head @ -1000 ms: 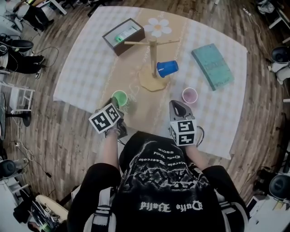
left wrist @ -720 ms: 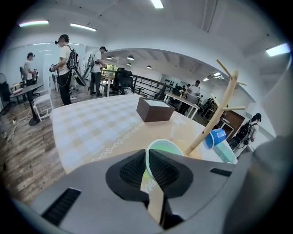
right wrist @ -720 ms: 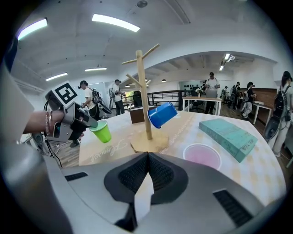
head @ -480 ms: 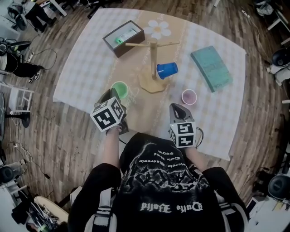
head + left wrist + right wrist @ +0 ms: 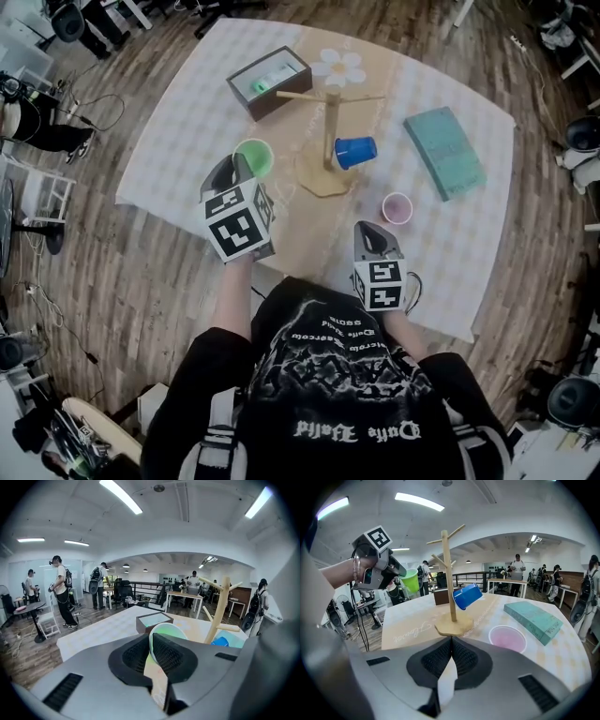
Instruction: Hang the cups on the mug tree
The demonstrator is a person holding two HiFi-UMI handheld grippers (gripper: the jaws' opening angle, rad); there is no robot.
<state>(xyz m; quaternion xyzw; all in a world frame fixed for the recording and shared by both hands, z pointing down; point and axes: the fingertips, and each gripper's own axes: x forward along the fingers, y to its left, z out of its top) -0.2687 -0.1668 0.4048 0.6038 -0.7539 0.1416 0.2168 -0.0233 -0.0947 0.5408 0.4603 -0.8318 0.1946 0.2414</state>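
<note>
mug tree [image 5: 330, 122] stands mid-table with the blue cup [image 5: 355, 151] hanging on a low peg. left gripper [image 5: 242, 169] is clamped on the rim of the green cup [image 5: 254, 157], holding it in the air left of the tree. right gripper [image 5: 368, 234] is closed and empty, with the pink cup [image 5: 397, 207] on the table just ahead of it.

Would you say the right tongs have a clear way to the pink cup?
Probably yes: the pink cup stands upright just ahead of the right tongs, nothing between them, though the jaws are shut and must open first.
</note>
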